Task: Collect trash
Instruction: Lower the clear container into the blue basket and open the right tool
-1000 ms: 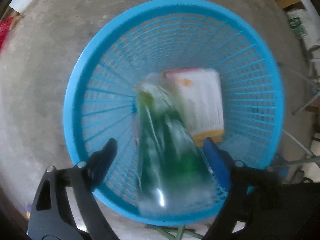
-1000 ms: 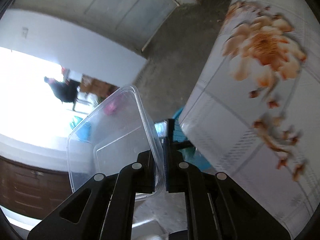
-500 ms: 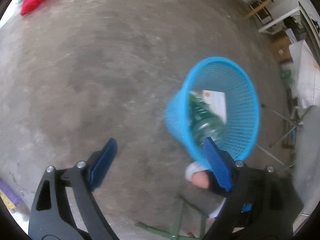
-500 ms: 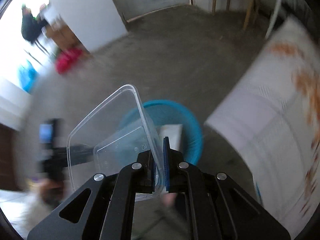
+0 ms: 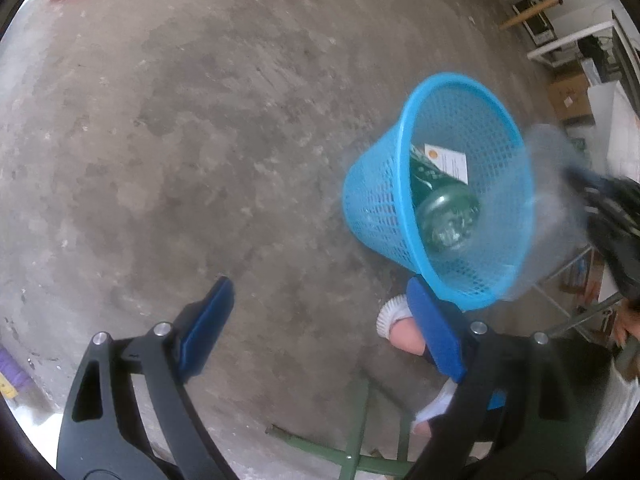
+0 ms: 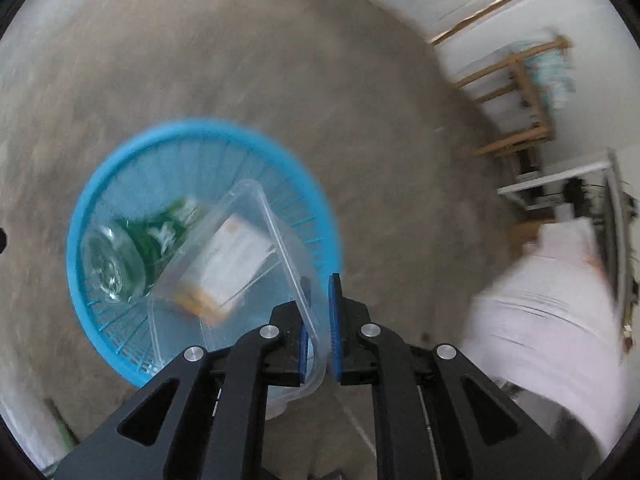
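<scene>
My right gripper was clamped on the rim of the clear plastic tub, hanging over the blue basket (green bottle and carton inside). My left gripper gaped wide, holding nothing, above concrete floor.

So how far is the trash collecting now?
Done: a green bottle and a white carton lie in the blue basket. In hand: the right hand-held gripper holds a clear plastic container over it. Left: dropping it. The left hand-held gripper is open, empty.
</scene>
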Motion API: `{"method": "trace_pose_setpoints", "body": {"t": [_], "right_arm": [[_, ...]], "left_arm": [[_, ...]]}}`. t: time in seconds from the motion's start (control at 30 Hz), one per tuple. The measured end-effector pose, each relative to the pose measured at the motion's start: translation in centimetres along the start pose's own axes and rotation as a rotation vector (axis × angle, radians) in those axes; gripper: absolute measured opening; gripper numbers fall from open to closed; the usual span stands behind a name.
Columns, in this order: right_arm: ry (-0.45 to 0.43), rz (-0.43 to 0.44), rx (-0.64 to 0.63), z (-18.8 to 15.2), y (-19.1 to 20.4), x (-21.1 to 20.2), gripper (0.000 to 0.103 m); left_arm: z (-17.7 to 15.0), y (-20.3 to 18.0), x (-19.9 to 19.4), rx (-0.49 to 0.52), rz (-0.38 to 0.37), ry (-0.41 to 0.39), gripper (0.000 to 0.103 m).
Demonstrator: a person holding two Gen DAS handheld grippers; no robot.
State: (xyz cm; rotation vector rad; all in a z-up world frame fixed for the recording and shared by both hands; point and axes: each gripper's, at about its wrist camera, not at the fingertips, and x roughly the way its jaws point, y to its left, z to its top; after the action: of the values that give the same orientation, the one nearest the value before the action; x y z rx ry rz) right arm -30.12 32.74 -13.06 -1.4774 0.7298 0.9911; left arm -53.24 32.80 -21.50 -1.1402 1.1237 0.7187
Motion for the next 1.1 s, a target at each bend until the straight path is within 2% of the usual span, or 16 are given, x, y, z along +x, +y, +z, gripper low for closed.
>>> {"method": "trace_pose_setpoints", "body": {"t": [0.03,0.1,0.13,0.17,0.2,0.27,0.4,0.47,0.6,0.7,0.77,0.83,0.9,1.0,1.1], "right_arm": [[0.006,-0.012,-0.03,0.3,0.9,1.2,0.013],[0.004,0.003,-0.059,0.7,1.7,2.9,0.031],[0.011,0.031,-0.057,0.9,2.1,3.6,0.051],[0.011,0.04,-0.045,1.0,2.3,4.1,0.064],[0.012,0.031,-0.023,1.2,2.1,4.3,0.066],[0.006,0.023,0.008,1.1,1.2,4.2,0.066],[-0.036,0.065,0.059,0.5,-0.6,2.2,0.066],[-0.068,0.102,0.069,-0.4,-1.4,-0.2,0.066],[-0.063,0.237,0.06,-3.5,-2.2,-4.1,0.066],[-0.02,0.371,0.092,-6.1,-2.7,-6.0,0.066],[0.022,0.471,0.142,-8.1,-3.3,-6.2,0.066],[0.04,0.537,0.193,-10.3,-3.9,-6.2,0.066],[0.02,0.555,0.207,-11.6,-4.1,-6.1,0.066],[-0.003,0.555,0.217,-13.5,-4.6,-5.7,0.066],[-0.015,0.612,0.255,-14.1,-5.9,-5.2,0.066]], "left_arm": [[0.0,-0.2,0.2,0.001,-0.006,0.0,0.084],[-0.1,-1.0,0.3,-0.005,-0.029,-0.005,0.084],[-0.1,-1.3,0.3,-0.007,-0.039,-0.007,0.084],[-0.2,-1.8,0.2,-0.005,-0.047,-0.01,0.084],[-0.4,-2.3,0.1,0.001,-0.047,-0.013,0.084],[-0.7,-3.0,-0.1,0.022,-0.04,-0.022,0.084],[-1.6,-4.2,-1.1,0.046,-0.025,-0.054,0.084],[-2.1,-4.7,-1.5,0.052,-0.037,-0.068,0.084],[-4.2,-6.9,-2.5,0.09,-0.062,-0.118,0.084],[-5.4,-8.5,-3.1,0.089,-0.081,-0.164,0.084],[-6.2,-9.6,-3.3,0.08,-0.068,-0.193,0.084],[-7.0,-10.7,-3.5,0.068,-0.054,-0.213,0.084],[-7.8,-11.9,-3.8,0.064,-0.057,-0.23,0.084],[-9.0,-14.1,-4.2,0.106,0.003,-0.252,0.084],[-10.2,-16.0,-4.9,0.162,0.085,-0.318,0.086]]}}
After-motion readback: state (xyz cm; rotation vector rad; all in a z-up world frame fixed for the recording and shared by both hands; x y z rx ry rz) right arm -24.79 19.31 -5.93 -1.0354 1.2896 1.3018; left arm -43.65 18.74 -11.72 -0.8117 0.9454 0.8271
